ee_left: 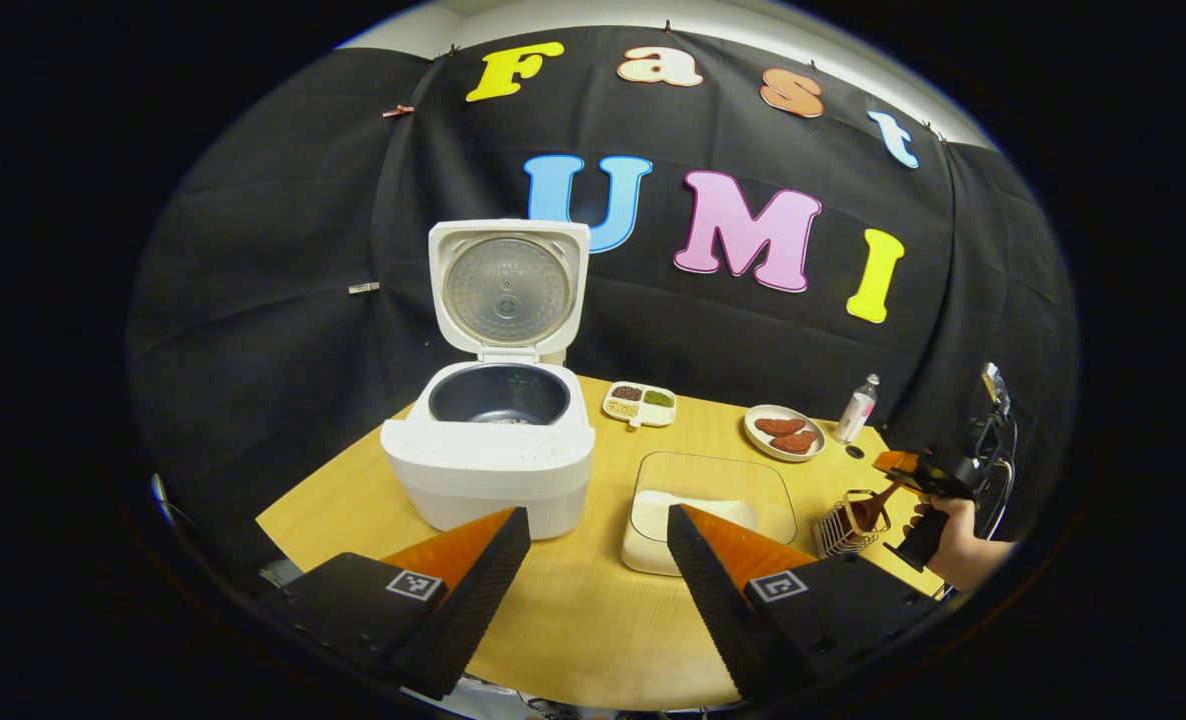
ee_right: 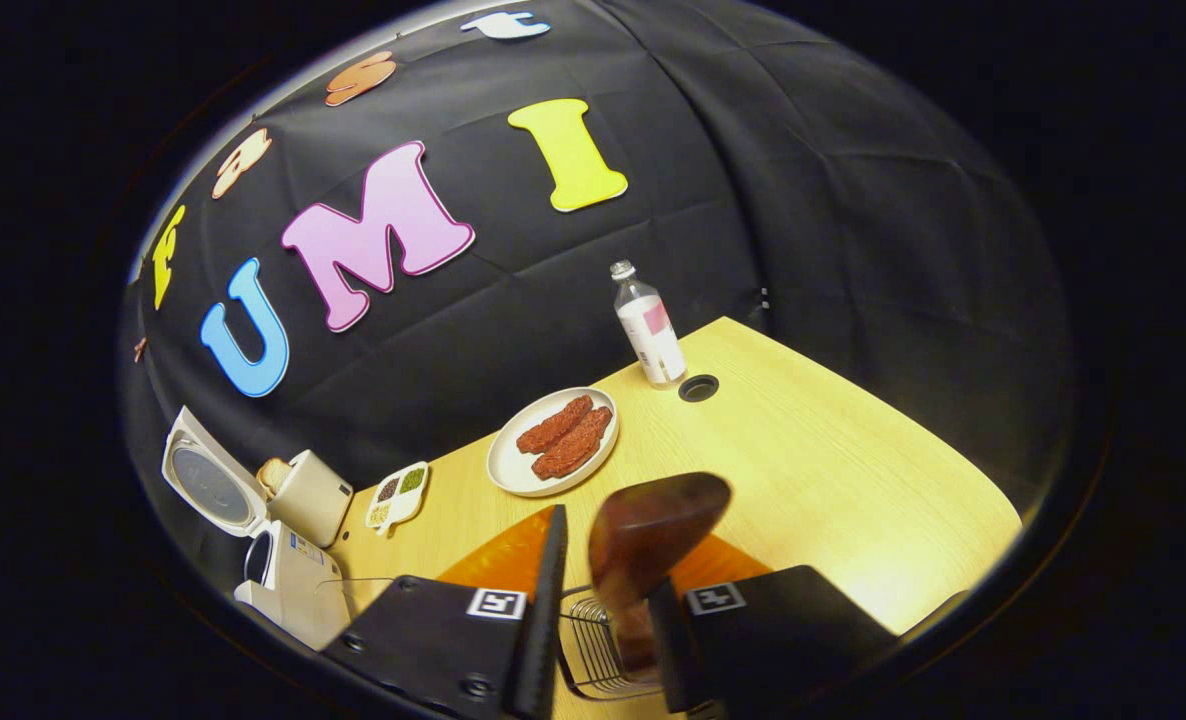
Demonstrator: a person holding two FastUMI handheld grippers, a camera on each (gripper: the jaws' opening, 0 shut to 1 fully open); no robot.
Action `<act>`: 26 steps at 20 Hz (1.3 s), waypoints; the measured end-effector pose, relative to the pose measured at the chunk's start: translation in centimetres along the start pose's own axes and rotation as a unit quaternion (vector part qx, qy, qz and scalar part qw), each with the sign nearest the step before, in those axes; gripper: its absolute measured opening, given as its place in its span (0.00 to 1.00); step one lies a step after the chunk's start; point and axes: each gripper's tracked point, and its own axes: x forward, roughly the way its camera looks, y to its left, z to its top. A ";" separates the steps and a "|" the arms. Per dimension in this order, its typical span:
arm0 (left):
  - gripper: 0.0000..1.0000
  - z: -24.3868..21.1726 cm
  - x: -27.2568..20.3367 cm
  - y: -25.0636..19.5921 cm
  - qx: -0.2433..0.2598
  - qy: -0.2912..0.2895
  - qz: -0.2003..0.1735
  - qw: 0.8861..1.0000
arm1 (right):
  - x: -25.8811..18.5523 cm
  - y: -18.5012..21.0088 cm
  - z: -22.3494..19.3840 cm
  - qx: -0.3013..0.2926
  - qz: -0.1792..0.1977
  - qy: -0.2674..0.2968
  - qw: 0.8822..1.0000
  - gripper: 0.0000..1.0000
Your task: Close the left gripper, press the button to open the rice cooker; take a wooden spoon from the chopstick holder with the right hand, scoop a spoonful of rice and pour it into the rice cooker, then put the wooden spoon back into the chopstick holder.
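Gripping the dark brown wooden spoon [ee_right: 653,530] by its handle, the right gripper [ee_right: 603,610] stands over the wire chopstick holder [ee_right: 593,650], bowl upward at 12 o'clock; whether both fingers press it cannot be confirmed. The left gripper [ee_left: 598,575] hangs wide apart and empty, clear of the work. The white rice cooker [ee_left: 488,470] at 11 o'clock stands lid-up, ready for filling. The clear rectangular rice dish [ee_left: 708,500] lies at 1 o'clock, between cooker and holder for a short scoop.

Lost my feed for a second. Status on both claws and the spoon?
Left claw open, holding nothing. Right claw around wooden spoon at chopstick holder; grip unclear. Rice cooker lid up. Nothing blocking.
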 end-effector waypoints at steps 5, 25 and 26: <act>0.95 4.6 1.2 3.2 -0.007 -0.033 0.019 0.999 | -3.6 -1.4 -0.2 -0.017 -0.019 -0.001 1.000 0.99; 0.95 32.8 10.3 12.9 0.016 -0.167 0.009 0.986 | -22.4 1.8 3.9 -0.150 -0.048 -0.109 0.981 0.99; 0.95 33.8 11.4 13.5 0.024 -0.167 0.013 0.986 | -23.0 2.5 3.8 -0.150 -0.044 -0.113 0.981 0.98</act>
